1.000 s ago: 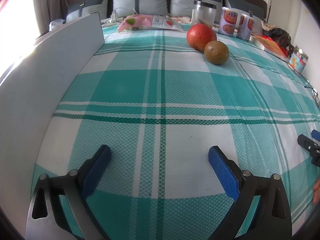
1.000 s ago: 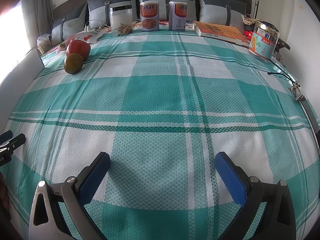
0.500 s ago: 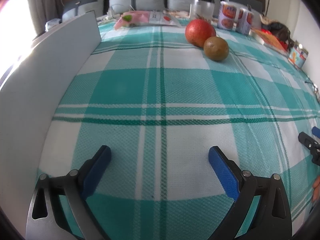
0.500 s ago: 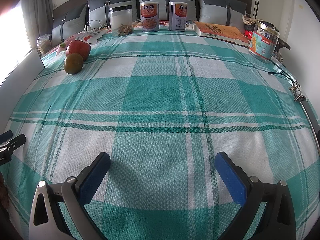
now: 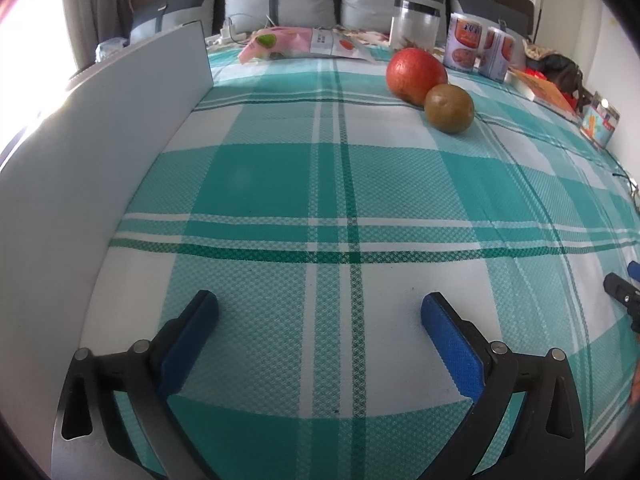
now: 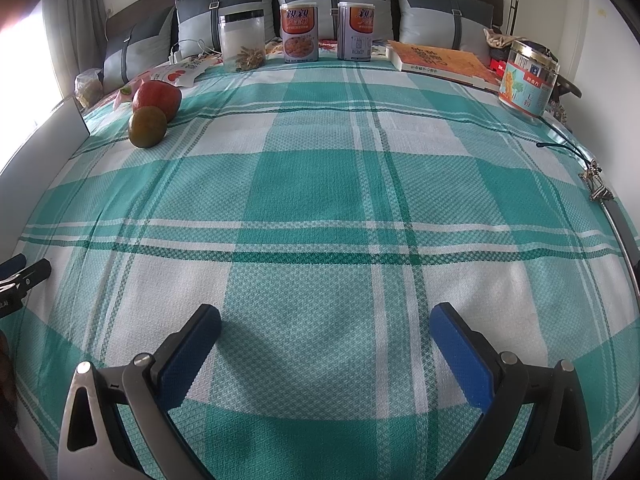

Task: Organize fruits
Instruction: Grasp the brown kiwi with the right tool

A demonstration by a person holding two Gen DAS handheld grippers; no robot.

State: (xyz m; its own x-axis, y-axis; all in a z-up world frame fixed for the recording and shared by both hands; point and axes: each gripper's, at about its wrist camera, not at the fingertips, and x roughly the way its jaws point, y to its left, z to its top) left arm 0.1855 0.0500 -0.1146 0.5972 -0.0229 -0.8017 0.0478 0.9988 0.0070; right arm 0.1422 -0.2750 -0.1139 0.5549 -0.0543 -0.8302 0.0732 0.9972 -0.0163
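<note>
A red apple point(image 5: 415, 70) and a smaller brown-green round fruit point(image 5: 449, 108) lie touching each other on the teal plaid cloth point(image 5: 280, 184), far ahead and right of my left gripper point(image 5: 319, 312), which is open and empty. In the right wrist view the same apple point(image 6: 157, 96) and brown-green fruit point(image 6: 147, 126) sit at the far left. My right gripper point(image 6: 326, 326) is open over bare cloth point(image 6: 320, 184), holding nothing. Each gripper's tip shows at the edge of the other's view.
A white board point(image 5: 100, 152) stands along the left edge. At the back are a clear jar point(image 6: 242, 42), two printed cans point(image 6: 299, 33), a snack packet point(image 5: 304, 42), an orange book point(image 6: 436, 60) and a printed tin point(image 6: 526, 78). Cable and keys point(image 6: 596, 184) lie right.
The left gripper has shifted a little and tilted its view up, so the two fruits sit lower in its frame. The right gripper has stayed still. Both stay open.
</note>
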